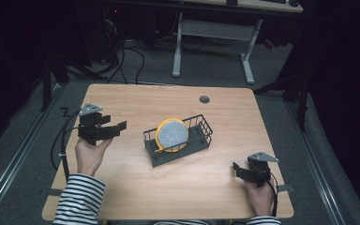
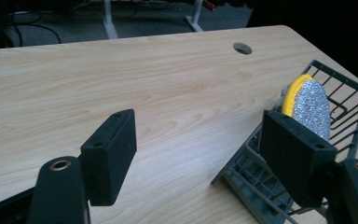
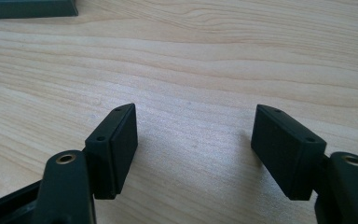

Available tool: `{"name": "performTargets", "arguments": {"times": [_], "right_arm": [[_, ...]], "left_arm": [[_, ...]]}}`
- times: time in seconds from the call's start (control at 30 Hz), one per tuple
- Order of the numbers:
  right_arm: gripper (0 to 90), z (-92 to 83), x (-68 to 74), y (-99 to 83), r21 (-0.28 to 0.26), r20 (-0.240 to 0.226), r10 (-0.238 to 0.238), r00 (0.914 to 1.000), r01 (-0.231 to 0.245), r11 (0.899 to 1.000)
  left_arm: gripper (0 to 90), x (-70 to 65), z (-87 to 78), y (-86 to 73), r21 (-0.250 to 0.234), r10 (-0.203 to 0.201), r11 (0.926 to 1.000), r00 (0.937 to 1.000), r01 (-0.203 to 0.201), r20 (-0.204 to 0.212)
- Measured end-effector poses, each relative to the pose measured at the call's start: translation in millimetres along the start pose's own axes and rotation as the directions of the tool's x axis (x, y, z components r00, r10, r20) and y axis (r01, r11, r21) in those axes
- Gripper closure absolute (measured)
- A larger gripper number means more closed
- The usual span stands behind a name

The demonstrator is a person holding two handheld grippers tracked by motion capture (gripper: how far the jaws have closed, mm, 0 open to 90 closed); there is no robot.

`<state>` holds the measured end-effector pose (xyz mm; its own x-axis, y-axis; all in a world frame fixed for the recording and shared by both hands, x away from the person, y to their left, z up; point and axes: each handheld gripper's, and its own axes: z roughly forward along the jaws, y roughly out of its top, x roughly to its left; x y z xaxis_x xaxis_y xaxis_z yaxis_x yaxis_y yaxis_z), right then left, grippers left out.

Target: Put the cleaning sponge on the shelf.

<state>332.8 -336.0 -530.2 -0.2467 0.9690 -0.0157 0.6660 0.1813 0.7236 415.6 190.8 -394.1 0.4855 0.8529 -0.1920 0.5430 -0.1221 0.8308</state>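
A dark wire basket (image 1: 201,123) stands in the middle of the wooden table (image 1: 136,101), and a round scrubber (image 1: 172,133) with a yellow rim and a glittery silver face stands on edge inside it. My left gripper (image 1: 118,121) is held to the left of the basket, apart from it, pointing toward it. In the left gripper view the left gripper (image 2: 198,126) is open with only bare table between its jaws; the basket (image 2: 349,116) and scrubber (image 2: 312,105) lie off to the right. My right gripper (image 1: 236,169) rests near the front right corner. The right gripper (image 3: 193,116) is open over bare wood.
A round cable hole (image 1: 204,99) sits near the table's far edge, right of centre. A white-legged desk (image 1: 248,56) stands beyond the table. A striped sleeve (image 1: 79,199) comes in at the front left. A dark edge of the basket (image 3: 28,8) shows in the right gripper view.
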Motion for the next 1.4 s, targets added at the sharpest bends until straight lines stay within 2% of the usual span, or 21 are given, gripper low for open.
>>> {"name": "performTargets", "arguments": {"times": [0.27,0.5,0.77,1.03,1.4], "right_arm": [[31.5,0.0,0.0,0.0,0.0,0.0,0.0,1.0,0.0,1.0],[31.5,0.0,0.1,0.0,0.0,0.0,0.001,1.0,-0.001,1.0],[31.5,0.0,0.2,0.1,0.0,0.001,0.001,1.0,-0.001,1.0],[31.5,0.1,0.2,0.1,0.0,0.002,0.001,1.0,-0.001,1.0],[31.5,0.1,0.2,0.1,0.0,0.002,0.002,1.0,-0.002,1.0]], "left_arm": [[27.2,18.3,-16.6,-11.4,-0.013,-0.044,0.999,0.9984,0.044,-0.035],[26.6,33.1,-32.5,-25.8,-0.028,-0.083,0.9963,0.9944,0.081,-0.065],[25.8,49.1,-45.5,-47.9,-0.045,-0.142,0.9893,0.9861,0.138,-0.086],[25.1,59.2,-57.8,-72.4,-0.053,-0.175,0.984,0.9778,0.17,-0.115],[24.8,63.9,-51.6,-99.6,-0.025,-0.201,0.9797,0.9717,0.199,-0.125]]}}
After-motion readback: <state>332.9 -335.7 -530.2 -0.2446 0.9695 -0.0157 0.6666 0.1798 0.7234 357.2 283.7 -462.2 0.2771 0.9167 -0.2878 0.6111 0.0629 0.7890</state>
